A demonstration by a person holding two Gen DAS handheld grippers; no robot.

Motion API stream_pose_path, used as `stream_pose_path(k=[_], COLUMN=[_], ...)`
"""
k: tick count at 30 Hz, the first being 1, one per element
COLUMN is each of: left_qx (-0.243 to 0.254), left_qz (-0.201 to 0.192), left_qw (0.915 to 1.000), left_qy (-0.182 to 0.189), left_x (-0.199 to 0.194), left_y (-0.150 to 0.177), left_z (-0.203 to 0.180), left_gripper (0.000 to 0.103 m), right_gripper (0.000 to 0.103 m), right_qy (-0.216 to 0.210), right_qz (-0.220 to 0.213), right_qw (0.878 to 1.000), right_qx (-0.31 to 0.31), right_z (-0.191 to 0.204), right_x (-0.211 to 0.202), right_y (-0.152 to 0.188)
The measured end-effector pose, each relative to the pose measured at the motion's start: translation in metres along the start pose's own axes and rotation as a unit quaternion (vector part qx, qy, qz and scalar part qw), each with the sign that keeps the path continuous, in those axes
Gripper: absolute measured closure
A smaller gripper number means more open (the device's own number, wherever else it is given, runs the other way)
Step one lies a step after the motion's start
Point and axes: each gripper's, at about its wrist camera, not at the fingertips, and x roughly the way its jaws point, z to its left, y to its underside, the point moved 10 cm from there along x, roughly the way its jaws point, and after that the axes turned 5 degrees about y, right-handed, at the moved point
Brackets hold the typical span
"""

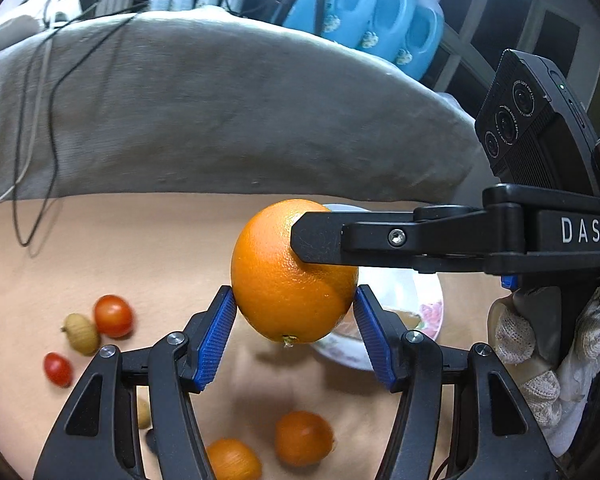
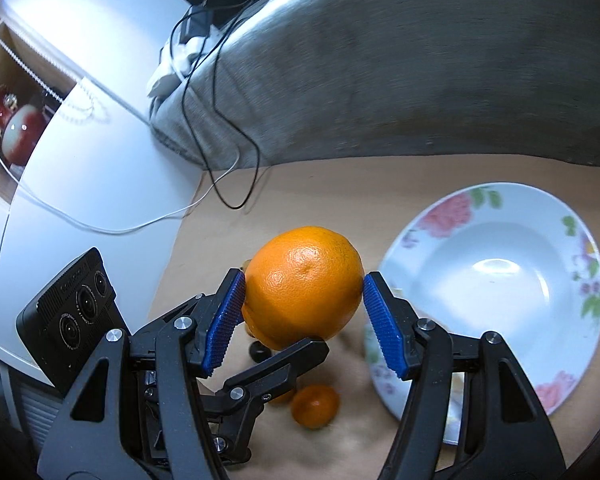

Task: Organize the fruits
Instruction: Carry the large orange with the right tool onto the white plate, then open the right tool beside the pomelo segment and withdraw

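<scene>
Both the left hand-held gripper (image 1: 295, 308) and the right hand-held gripper (image 2: 303, 304) clamp one large round orange (image 1: 290, 276), mid-carry; next it needs lowering into the white floral ceramic plate (image 2: 496, 288).

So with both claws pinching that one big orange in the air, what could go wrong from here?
1. The orange is pinched by the left claw and the right claw from different sides; if the hands drift apart, it could slip or get squeezed.
2. If dropped, it could hit the small oranges on the table beneath it.
3. The floral plate is close beside it; a claw could clip its rim.
</scene>
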Motion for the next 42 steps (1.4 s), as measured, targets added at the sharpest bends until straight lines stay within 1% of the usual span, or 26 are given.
stream_pose_path(k=[4, 11, 17, 24, 26, 29, 34, 37, 40, 42], left_qx=[0.005, 0.015, 0.023, 0.029, 0.036, 0.044, 0.049, 0.051, 0.054, 0.054], left_qz=[0.004, 0.012, 0.020, 0.028, 0.023, 0.015, 0.008, 0.005, 0.000, -0.002], left_qw=[1.0000, 0.9997, 0.9994, 0.9988, 0.9986, 0.9985, 0.9984, 0.9984, 0.9983, 0.9983], left_qy=[0.005, 0.012, 0.019, 0.028, 0.030, 0.029, 0.028, 0.026, 0.022, 0.021], left_x=[0.005, 0.023, 0.039, 0.046, 0.044, 0.038, 0.028, 0.022, 0.014, 0.011], left_y=[0.003, -0.002, -0.006, -0.004, -0.005, -0.009, -0.010, -0.009, -0.009, -0.009], left_z=[-0.014, -0.031, -0.043, -0.053, -0.057, -0.061, -0.064, -0.063, -0.061, -0.060], left_gripper=[0.043, 0.043, 0.043, 0.044, 0.046, 0.046, 0.046, 0.046, 0.046, 0.046], right_gripper=[0.039, 0.039, 0.039, 0.039, 0.039, 0.039, 0.038, 0.038, 0.038, 0.036], right_qy=[0.005, 0.009, 0.011, 0.013, 0.019, 0.018, 0.043, 0.051, 0.071, 0.079], right_qz=[-0.005, -0.014, -0.019, -0.025, -0.032, -0.051, -0.079, -0.086, -0.092, -0.094], right_qw=[1.000, 1.000, 0.999, 0.998, 0.998, 0.997, 0.995, 0.994, 0.993, 0.992], right_qx=[0.010, 0.024, 0.038, 0.054, 0.057, 0.061, 0.052, 0.051, 0.039, 0.033], right_z=[-0.012, -0.031, -0.047, -0.063, -0.068, -0.070, -0.074, -0.074, -0.074, -0.072], right_x=[-0.005, -0.015, -0.024, -0.033, -0.036, -0.046, -0.062, -0.066, -0.068, -0.069], right_y=[-0.001, -0.003, -0.003, -0.001, -0.003, -0.010, -0.017, -0.017, -0.016, -0.015])
